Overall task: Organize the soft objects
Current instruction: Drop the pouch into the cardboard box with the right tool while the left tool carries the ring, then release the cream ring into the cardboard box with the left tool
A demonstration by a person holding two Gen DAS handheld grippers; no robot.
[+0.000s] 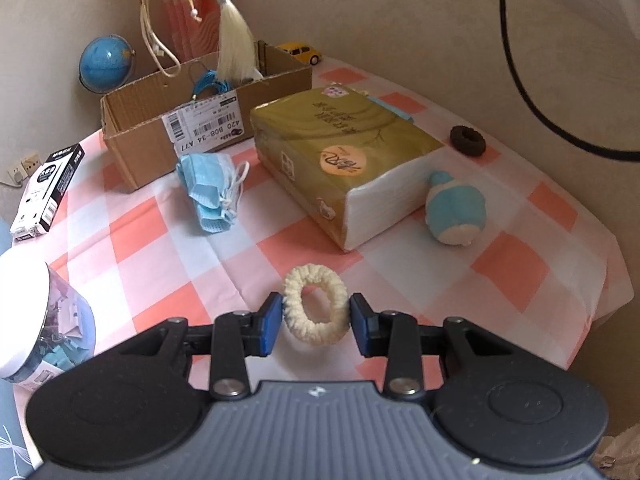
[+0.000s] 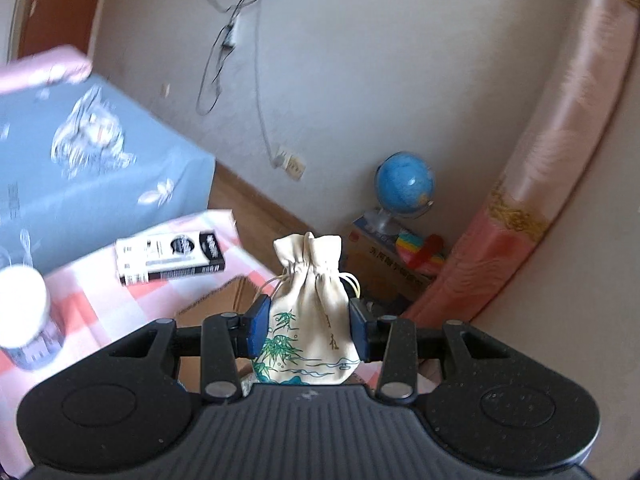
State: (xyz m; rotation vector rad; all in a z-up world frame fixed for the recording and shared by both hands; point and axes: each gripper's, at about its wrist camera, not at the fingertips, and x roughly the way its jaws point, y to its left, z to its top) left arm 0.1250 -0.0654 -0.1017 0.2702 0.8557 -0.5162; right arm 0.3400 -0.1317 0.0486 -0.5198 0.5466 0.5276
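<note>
We note a table under a pink-and-white checked cloth (image 1: pixel 168 240), and on it, toward the back, an open cardboard box (image 1: pixel 160 128) with a shipping label on its front wall and a blue cord inside. Just right of the box lies a gold-wrapped pack of tissues (image 1: pixel 344 152), its white end facing us. At the table's left edge we see a clear jar with a white lid (image 1: pixel 36 312) and, farther back, a black-and-white carton (image 1: pixel 48 192). A blue globe (image 1: pixel 105 63) stands behind the box. In front of the box lies a bunch of blue face masks (image 1: pixel 210 192); right of the tissues, touching the pack's white end, a blue-and-white plush toy (image 1: pixel 456 208); well behind it, near the far right edge, a dark hair tie (image 1: pixel 467 139). Our left gripper (image 1: pixel 316 318) sits low over the cloth, its blue pads touching both sides of a cream scrunchie (image 1: pixel 314 304). Our right gripper (image 2: pixel 306 328) pinches a cream drawstring pouch (image 2: pixel 310 304) printed with green bamboo, held up in the air above the box, with a pale tassel hanging below it in the left view.
</note>
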